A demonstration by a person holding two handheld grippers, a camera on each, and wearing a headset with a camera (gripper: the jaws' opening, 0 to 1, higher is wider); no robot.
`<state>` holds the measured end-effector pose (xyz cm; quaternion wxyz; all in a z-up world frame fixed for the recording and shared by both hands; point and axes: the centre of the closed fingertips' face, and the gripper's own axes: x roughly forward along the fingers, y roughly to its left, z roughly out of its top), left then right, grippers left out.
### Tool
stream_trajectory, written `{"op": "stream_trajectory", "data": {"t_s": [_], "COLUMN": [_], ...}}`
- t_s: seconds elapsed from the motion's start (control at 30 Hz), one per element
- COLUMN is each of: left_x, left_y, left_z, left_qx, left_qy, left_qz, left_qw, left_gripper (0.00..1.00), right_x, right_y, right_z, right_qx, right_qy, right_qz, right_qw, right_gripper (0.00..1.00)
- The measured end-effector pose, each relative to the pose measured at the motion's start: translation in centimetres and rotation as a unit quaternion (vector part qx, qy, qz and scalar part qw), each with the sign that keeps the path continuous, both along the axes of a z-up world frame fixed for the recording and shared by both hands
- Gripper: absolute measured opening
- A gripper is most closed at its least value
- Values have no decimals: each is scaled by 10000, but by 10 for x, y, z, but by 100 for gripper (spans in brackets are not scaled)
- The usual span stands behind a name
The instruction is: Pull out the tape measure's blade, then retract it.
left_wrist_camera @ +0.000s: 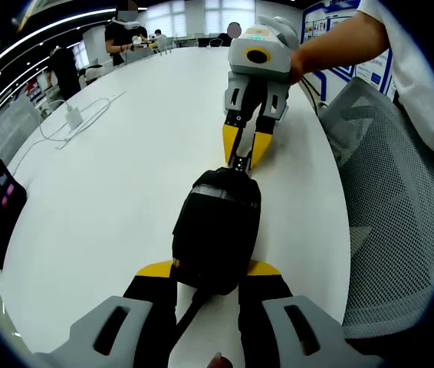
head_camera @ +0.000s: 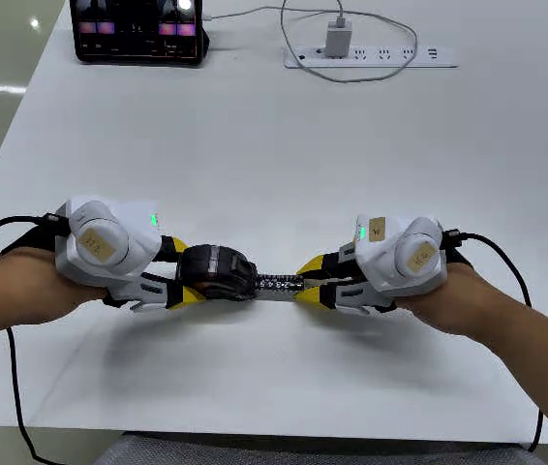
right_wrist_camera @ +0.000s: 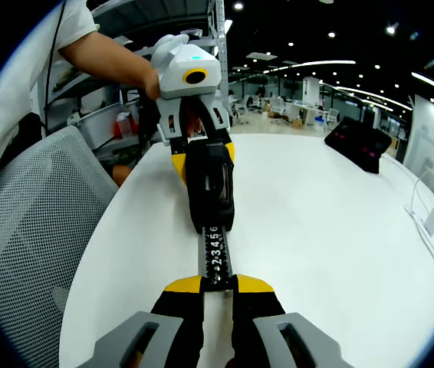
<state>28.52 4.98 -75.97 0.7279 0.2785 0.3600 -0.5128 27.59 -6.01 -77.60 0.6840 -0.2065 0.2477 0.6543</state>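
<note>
The left gripper (head_camera: 185, 273) is closed on the tape measure case (head_camera: 218, 271). The right gripper (head_camera: 309, 281) pinches the blade (head_camera: 276, 284), which is only a little way out. Retracting is not yet done.

A black, rounded tape measure (head_camera: 218, 271) with a grey band across its case sits at the near middle of the white worktop (head_camera: 284, 155), close to the near edge. Its mouth faces right, and the case is clamped between the yellow-tipped left tongs (head_camera: 185, 271). Whether it rests on the worktop or hangs just above it cannot be told. Its dark blade (head_camera: 279, 284), printed with white numerals, is drawn out a short way to the right, straight and level, printed face up. The numerals 2 to 6 show in the right gripper view. The blade's right end is pinched by the right tongs (head_camera: 305, 281).
</note>
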Motion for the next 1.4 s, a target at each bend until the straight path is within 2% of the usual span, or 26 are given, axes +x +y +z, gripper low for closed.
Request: {"op": "stream_trajectory", "data": {"t_s": [1.4], "left_x": [-2], "left_y": [-1], "left_z": [2], "left_qx": [-11], "left_qy": [-21], "left_qz": [-19], "left_qw": [10000], "left_gripper": [25], "right_x": [2], "right_y": [-55], "right_z": [1], "right_qx": [-307], "right_qy": [-66], "right_qz": [-96], "right_qw": [9995], "right_gripper": [9]}}
